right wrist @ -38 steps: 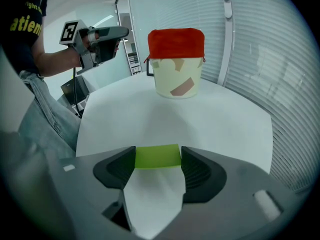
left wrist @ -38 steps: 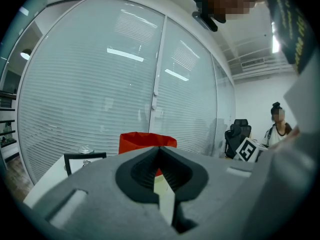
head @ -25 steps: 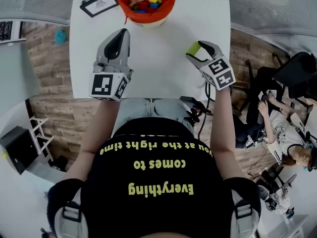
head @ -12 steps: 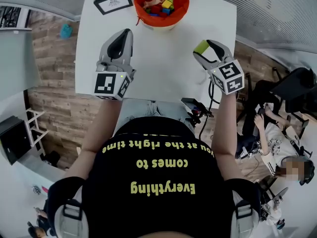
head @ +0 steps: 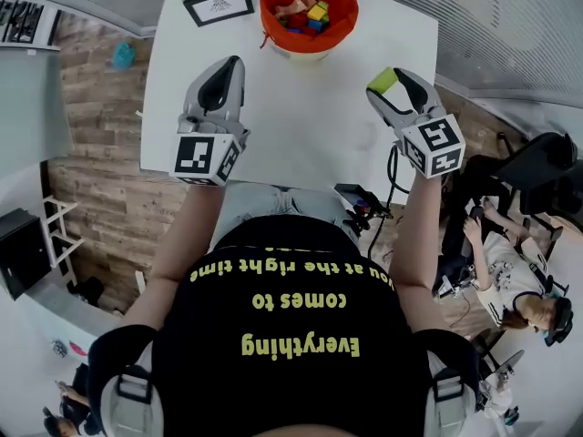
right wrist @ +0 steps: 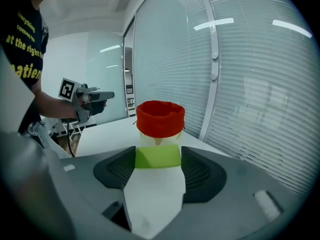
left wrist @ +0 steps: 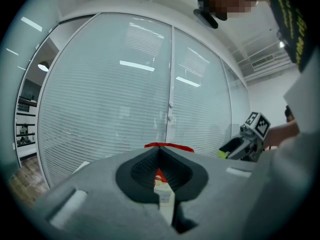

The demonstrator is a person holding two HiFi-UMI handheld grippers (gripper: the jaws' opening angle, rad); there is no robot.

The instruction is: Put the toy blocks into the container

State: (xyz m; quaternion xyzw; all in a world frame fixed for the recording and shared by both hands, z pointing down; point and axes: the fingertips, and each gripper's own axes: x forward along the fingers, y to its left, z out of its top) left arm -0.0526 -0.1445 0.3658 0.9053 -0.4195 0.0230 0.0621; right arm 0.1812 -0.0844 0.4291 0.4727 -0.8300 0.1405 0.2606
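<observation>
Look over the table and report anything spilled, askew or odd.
Nothing stands out. The orange fabric container stands upright on the white table with the coloured toy blocks inside, none spilled around it. The right tongs hold a lime-green block squarely.

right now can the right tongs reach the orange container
Probably yes: only bare table lies between the right tongs, shut on a green block, and the open-topped orange container.

Head camera looks down; all views share container.
</observation>
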